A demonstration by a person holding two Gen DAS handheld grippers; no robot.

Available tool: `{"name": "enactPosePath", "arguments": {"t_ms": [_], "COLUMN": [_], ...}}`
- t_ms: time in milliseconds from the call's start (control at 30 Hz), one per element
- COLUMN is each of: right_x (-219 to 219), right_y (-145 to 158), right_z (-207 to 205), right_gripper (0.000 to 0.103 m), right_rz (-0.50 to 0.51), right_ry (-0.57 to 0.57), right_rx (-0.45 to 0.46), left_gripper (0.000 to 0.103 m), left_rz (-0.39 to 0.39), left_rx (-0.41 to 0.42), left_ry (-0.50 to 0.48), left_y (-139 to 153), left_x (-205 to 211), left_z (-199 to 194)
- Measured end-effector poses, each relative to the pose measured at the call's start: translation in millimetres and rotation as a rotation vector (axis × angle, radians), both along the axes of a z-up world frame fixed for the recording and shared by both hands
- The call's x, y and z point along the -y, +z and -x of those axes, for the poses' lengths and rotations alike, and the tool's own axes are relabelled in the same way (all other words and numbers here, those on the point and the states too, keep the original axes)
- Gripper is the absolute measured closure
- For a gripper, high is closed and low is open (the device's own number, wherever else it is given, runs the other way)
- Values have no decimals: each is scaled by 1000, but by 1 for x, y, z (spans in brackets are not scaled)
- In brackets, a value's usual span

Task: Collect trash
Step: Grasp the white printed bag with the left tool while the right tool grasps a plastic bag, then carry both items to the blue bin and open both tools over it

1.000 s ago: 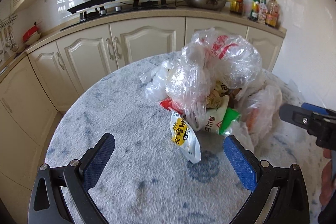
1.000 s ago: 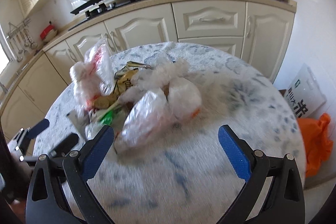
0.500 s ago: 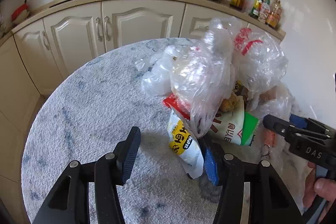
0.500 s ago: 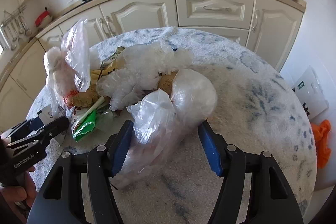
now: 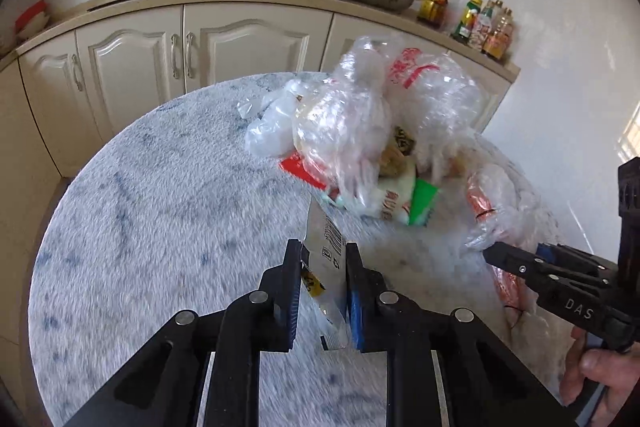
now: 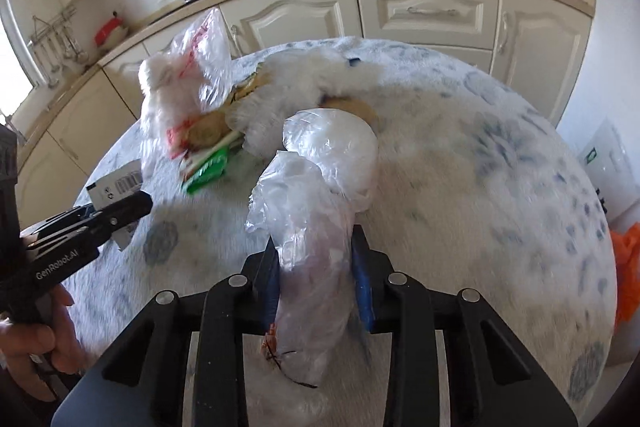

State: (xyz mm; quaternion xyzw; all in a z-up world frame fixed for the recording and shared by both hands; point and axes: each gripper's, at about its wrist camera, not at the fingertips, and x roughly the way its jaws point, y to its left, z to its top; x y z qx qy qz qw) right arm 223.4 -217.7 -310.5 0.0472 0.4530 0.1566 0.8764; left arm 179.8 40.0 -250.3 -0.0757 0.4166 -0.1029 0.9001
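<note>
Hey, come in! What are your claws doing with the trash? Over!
Left claw just clamped the snack packet. Right claw just clamped a clear plastic bag. Trash pile remains. Nothing blocking.

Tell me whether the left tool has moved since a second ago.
Yes. The left tool has come forward toward the trash pile on the round table, its jaws closing onto a snack packet.

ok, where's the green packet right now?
Left wrist view: the green packet lies on the round table, right of centre, at the near edge of the trash pile.
</note>
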Motion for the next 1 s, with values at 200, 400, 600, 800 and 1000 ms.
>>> {"name": "enactPosePath", "arguments": {"t_ms": [200,400,600,800,1000], "right_x": [-8,-10,18,49,89], "right_y": [-1,0,13,50,84], "right_z": [8,10,42,77,102], "right_gripper": [68,74,74,74,74], "right_rz": [64,92,-8,-64,-98], "right_ry": [5,15,17,-8,-64], "right_rx": [20,41,65,141,214], "left_gripper": [87,87,87,87,87], "left_rz": [-19,-18,-36,-32,-17], "left_rx": [26,41,113,184,253], "left_ry": [-3,6,-19,-66,-133], "left_y": [-1,6,28,53,84], "left_x": [20,29,51,80,117], "left_z": [32,60,91,118,140]}}
